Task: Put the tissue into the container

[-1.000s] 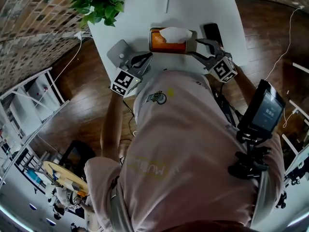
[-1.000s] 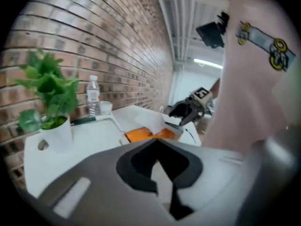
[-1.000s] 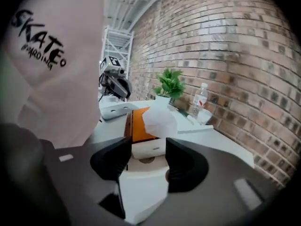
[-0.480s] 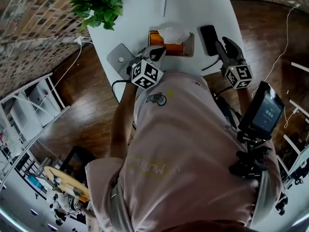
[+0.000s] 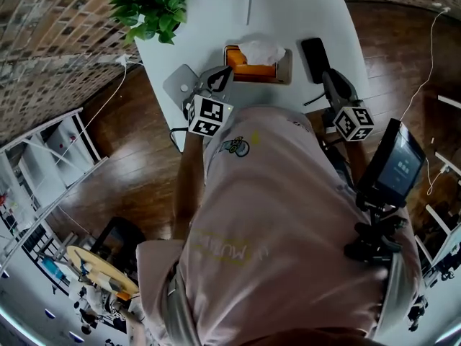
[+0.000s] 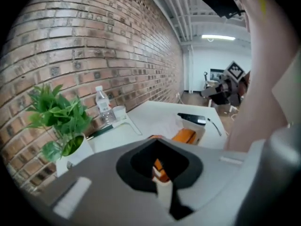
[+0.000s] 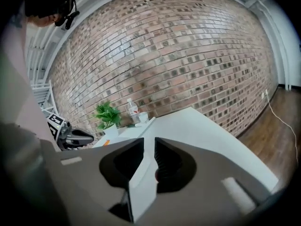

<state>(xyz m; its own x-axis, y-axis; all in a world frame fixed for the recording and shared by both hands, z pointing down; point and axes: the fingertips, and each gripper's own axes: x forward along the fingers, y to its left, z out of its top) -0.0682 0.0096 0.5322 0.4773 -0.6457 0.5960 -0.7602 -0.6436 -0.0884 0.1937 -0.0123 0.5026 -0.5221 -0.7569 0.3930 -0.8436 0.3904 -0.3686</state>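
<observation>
Currently the tissue sits as a crumpled white heap on top of the orange container, bulging above its rim and not pushed inside. The container stands at the near edge of the table, long axis left to right in the head view. The tissue's longer spread runs roughly along that axis; no clear pointing end is visible. The left gripper is just beside the container's left end, with the tissue ahead and to its right. Its jaws are closed together and nothing is evidently held. The right gripper is well apart to the right, past the phone, jaws a narrow slit apart and empty. Judgement: the left is nearer, and pressing the heap down should fall to it.
</observation>
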